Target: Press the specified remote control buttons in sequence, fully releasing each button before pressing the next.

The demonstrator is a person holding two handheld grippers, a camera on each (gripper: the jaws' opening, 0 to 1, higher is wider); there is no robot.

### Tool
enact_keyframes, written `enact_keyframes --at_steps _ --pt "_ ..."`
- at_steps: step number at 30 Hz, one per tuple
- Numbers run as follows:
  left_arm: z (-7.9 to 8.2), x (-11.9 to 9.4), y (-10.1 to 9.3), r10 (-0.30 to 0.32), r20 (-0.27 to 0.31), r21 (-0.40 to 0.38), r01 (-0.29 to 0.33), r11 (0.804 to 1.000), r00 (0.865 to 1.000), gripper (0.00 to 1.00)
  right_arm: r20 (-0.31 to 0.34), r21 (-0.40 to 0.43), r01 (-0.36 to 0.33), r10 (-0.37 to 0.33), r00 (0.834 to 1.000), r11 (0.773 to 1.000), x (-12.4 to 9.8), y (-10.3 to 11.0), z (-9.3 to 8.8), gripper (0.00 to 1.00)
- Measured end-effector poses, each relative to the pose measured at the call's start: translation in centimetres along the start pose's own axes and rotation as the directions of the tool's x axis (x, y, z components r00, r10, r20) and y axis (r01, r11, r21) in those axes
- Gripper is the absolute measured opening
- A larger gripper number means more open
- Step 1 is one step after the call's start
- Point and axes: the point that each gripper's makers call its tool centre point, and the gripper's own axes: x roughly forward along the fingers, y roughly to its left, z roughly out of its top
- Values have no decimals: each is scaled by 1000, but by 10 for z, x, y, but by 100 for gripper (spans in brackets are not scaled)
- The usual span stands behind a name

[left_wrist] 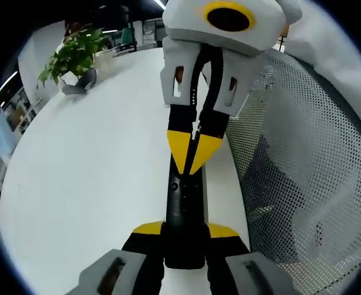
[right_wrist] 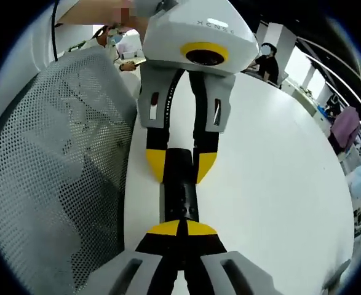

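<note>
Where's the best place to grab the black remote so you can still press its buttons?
Probably at one end, across its narrow sides. The remote is long and slim, so jaws fit around its width. The left gripper already clamps the end, leaving the button face free for the right gripper, whose closed tips touch it from above.

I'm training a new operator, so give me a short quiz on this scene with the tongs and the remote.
1. True or false: the right tongs are spread wide open above the black remote.
2. In the left gripper view, what stands at the far side of the white table? A) a potted plant B) a kettle C) a lamp
3. Which tongs clamp the remote by its sides?

Key: 1 false, their yellow tips meet over the remote. 2 A. 3 the left tongs.
</note>
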Motion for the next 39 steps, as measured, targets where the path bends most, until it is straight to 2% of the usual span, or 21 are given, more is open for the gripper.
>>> enact_keyframes --at_steps 4,8,9,10,11,12,15,19,23,28,31,37,39 --pt "0 0 0 -1 0 1 1 1000 1000 24 -30 -51 -21 20 999 998 1 0 1 0" --pt "0 0 0 -1 -2 3 1 1000 1000 24 -91 -99 -60 51 995 993 4 0 0 0" --pt "0 0 0 -1 -5 6 1 1000 1000 24 -111 -75 -77 69 991 994 4 0 -1 0" --pt "0 0 0 -2 -8 11 2 1000 1000 24 -133 33 -96 100 986 995 5 0 -1 0" --pt "1 0 0 -4 -12 15 4 1000 1000 24 -139 69 -106 115 984 992 5 -1 -1 0" --pt "1 0 0 -6 -17 18 6 1000 1000 24 -132 51 -122 128 983 991 6 -4 0 0" --pt "1 1 0 -16 -27 28 17 999 1000 24 -109 64 -125 131 985 990 5 -4 -2 0" --pt "0 1 0 -14 -23 25 14 1000 1000 24 -14 122 -140 143 990 983 4 -4 -1 0" --pt "0 0 0 -13 -7 20 13 1000 1000 24 15 127 -155 154 988 980 2 -5 -4 0" --pt "0 1 0 -13 -10 16 13 1000 1000 24 -17 89 -139 141 990 986 -1 -2 -10 0" --pt "0 1 0 -12 -6 14 12 1000 1000 24 -31 62 -123 125 992 990 0 -1 -11 0" --pt "1 1 0 -5 -8 9 6 1000 1000 24 -109 36 -75 78 991 997 4 -1 -10 0" --pt "1 1 0 -4 -15 13 4 1000 1000 24 -108 26 -67 70 992 997 5 -1 -10 0"
